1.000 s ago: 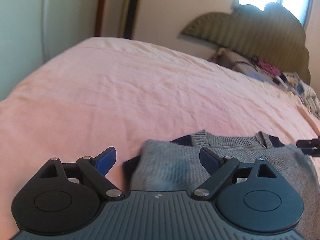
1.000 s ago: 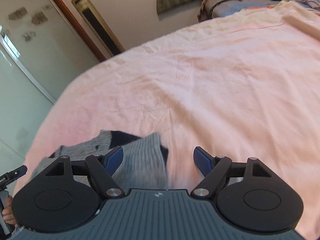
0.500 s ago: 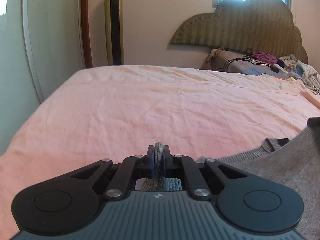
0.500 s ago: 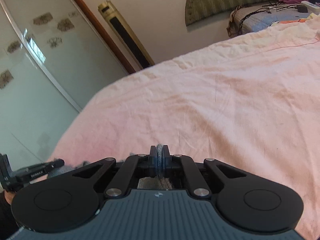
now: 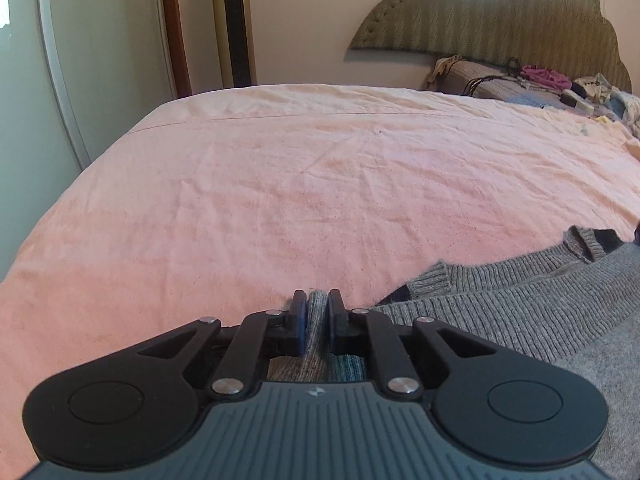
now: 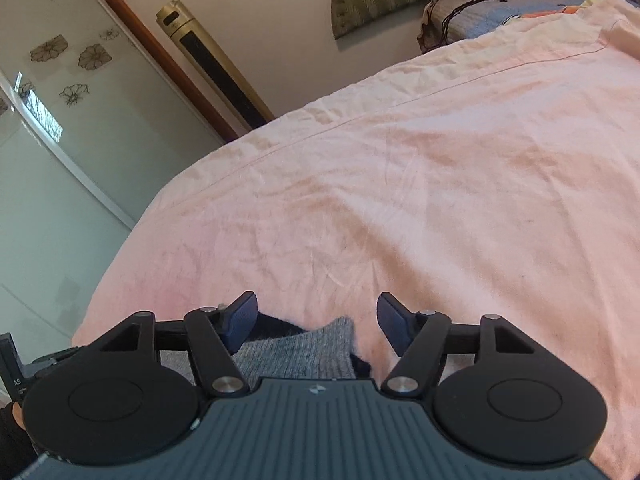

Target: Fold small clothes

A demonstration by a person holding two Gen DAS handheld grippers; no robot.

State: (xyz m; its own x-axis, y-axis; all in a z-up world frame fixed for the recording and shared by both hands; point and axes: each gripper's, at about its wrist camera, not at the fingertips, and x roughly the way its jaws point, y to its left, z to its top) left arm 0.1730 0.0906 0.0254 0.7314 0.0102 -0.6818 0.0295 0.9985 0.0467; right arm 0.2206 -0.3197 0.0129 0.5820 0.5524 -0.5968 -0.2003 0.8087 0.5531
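— Bed?
— I see a wrinkled pink sheet point(image 5: 320, 184); the ribbed grey sweater point(image 5: 520, 304) lies lower right.
— Grippers?
— My left gripper point(image 5: 317, 314) stays clamped on a knit fold; my right gripper point(image 6: 316, 316) has just been opening, its pads off the sweater's grey edge.

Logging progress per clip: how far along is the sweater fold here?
Done: one sleeve looks folded across the grey sweater on the pink sheet. In hand: the left gripper pinches a knit fold; the right gripper has just been opening, its jaws clear of the cloth. Left: the final fold, not yet visible.
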